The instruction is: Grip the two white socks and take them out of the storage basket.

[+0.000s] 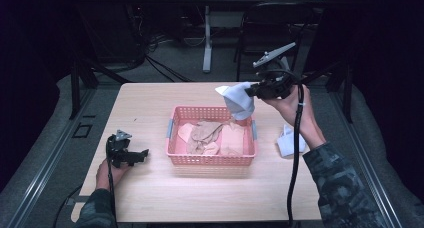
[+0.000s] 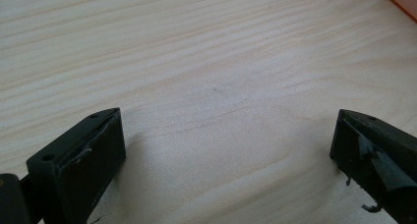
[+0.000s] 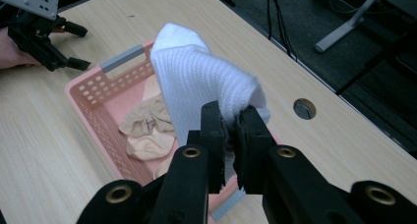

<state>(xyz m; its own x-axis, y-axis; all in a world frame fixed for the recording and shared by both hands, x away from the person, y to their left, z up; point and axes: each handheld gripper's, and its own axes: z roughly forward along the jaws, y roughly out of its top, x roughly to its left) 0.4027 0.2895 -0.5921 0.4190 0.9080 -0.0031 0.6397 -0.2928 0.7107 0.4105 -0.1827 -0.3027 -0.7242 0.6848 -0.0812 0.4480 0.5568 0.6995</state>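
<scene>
My right gripper (image 1: 251,91) (image 3: 231,117) is shut on a white sock (image 1: 238,101) (image 3: 201,81), which hangs above the far right corner of a pink basket (image 1: 210,159) (image 3: 91,94). Inside the basket lie several tan and peach socks (image 1: 207,136) (image 3: 147,126). Another white sock (image 1: 290,142) lies on the table right of the basket. My left gripper (image 1: 143,153) (image 2: 226,150) rests low on the wooden table (image 1: 145,103) left of the basket, its jaws wide apart and holding nothing.
The table's far edge (image 3: 255,32) has a round cable hole (image 3: 304,108). A chair (image 1: 270,18) and a desk leg (image 1: 207,38) stand on the floor beyond. Bare wood spreads in front of the basket.
</scene>
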